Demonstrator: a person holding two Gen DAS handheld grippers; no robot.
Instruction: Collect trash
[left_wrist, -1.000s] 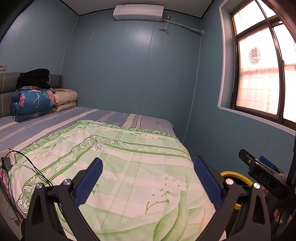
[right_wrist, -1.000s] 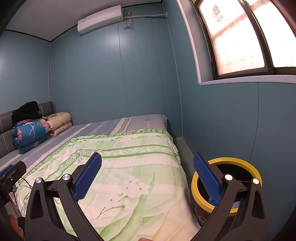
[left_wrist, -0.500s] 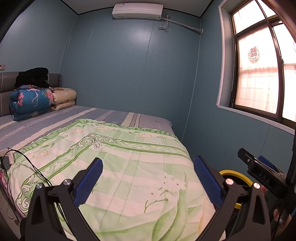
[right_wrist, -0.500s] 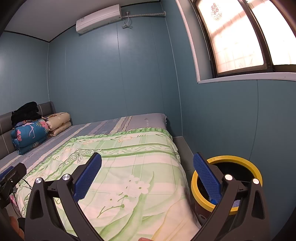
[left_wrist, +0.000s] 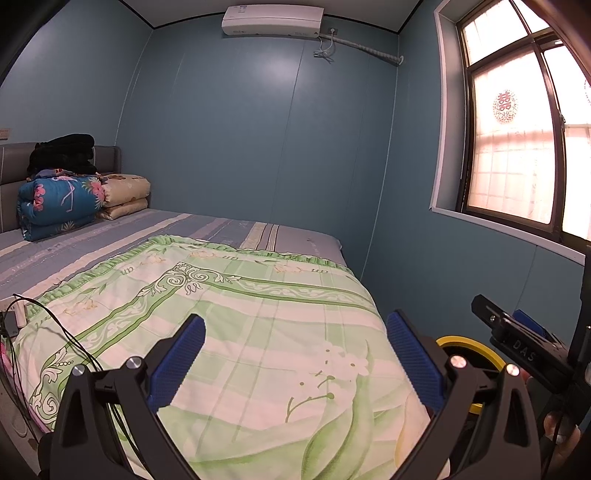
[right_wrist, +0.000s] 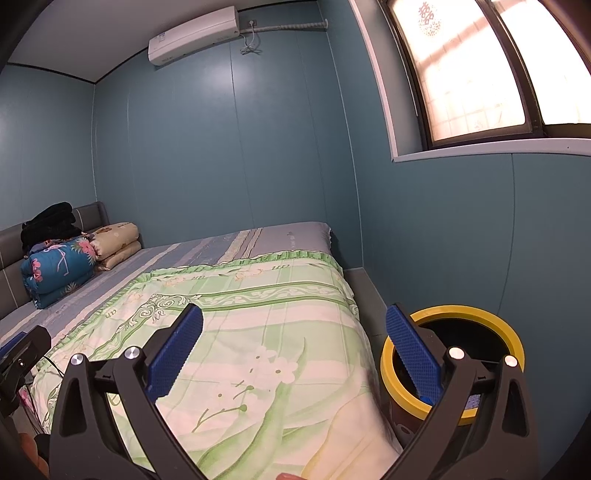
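Between the blue pads of the right claw (right_wrist: 293, 349) lies only the green flowered quilt (right_wrist: 258, 332) of the bed; both that claw and the left claw (left_wrist: 295, 356) are spread wide and hold nothing. The task's one visible thing is the bin (right_wrist: 476, 332), a round pail with a yellow rim and a dark inside, standing on the floor just right of the right claw's right finger and partly hidden behind it; from the left claw it shows only as a yellow arc (left_wrist: 476, 349) past its right finger. It stands upright, its long axis vertical and its mouth facing the ceiling. No piece of trash shows anywhere on the bed ahead of either claw, so the likeliest trouble, as I judge it, is a search that finds nothing, or a claw closing on a fold of quilt instead. A black cable (left_wrist: 48, 317) trails over the bed's edge left of the left claw and could snag a finger swung that way. A right claw swept low to the right could also knock the bin over.
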